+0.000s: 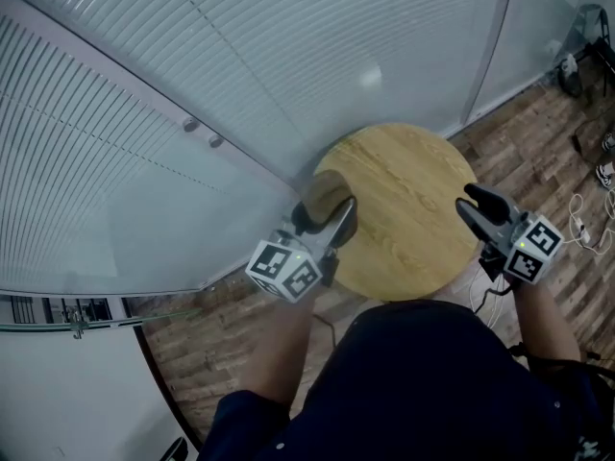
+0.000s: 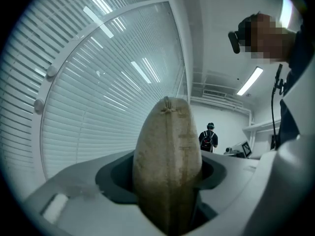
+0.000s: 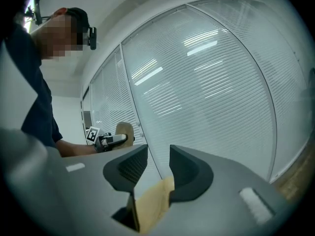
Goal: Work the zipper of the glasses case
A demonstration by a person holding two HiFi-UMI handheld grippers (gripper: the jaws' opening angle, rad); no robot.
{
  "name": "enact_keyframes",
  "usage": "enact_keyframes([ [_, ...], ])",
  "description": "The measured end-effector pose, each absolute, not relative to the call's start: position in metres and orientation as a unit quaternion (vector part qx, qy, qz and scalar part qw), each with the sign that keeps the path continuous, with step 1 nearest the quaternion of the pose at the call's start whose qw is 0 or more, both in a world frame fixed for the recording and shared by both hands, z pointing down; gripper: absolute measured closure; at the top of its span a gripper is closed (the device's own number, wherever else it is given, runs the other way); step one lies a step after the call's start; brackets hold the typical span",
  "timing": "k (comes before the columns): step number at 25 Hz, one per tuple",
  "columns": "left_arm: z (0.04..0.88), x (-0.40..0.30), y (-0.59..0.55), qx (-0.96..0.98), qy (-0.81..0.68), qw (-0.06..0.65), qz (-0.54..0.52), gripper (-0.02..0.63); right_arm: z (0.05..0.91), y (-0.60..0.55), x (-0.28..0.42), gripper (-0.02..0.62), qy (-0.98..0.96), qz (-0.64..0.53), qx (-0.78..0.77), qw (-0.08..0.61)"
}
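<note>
The glasses case (image 2: 167,166) was a tan, soft-looking one. It sat between the jaws of the left gripper (image 1: 322,221), and the jaws were squeezed tight on its sides. One end of the case stuck out past them. A line ran along the case in the left gripper view, maybe a seam or the zipper. I could not find the little zipper tab.

In the head view the case was up in the air over the left edge of the round wooden table (image 1: 413,209), not lying on it.

The right gripper (image 3: 158,154) was over the right edge of the table, well apart from the case. Its jaws were a little way apart and held nothing.

Behind the table was a big wall of glass with blinds (image 1: 240,65).

A few things could go wrong. The zipper tab is small, so the right jaws might miss it or pinch the cloth. A hard pull could drag the case out of the left jaws. Then it might drop past the table edge onto the wooden floor (image 1: 538,133).
</note>
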State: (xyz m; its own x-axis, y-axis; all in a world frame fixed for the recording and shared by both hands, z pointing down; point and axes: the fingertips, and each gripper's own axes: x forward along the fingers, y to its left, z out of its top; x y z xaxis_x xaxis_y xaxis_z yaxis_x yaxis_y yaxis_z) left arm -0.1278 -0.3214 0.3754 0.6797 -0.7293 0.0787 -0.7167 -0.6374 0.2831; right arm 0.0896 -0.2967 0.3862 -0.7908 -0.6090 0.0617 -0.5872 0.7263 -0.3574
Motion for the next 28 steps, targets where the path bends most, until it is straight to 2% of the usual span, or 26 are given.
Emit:
enact_keyframes([
  [4, 0.388, -0.129, -0.320, 0.901, -0.409, 0.144, -0.004, 0.302, 0.397, -0.304, 0.104, 0.478, 0.910, -0.189, -0.368, 0.028],
  [6, 0.395, -0.124, -0.316, 0.901, -0.416, 0.126, 0.013, 0.302, 0.400, -0.304, 0.111, 0.540, 0.903, -0.190, -0.383, 0.032],
  [9, 0.404, -0.112, -0.307, 0.903, -0.414, 0.108, 0.035, 0.302, 0.399, -0.302, 0.115, 0.588, 0.902, -0.184, -0.389, 0.037],
  [28, 0.414, -0.106, -0.298, 0.911, -0.394, 0.109, 0.050, 0.302, 0.402, -0.292, 0.111, 0.588, 0.902, -0.170, -0.395, 0.037],
])
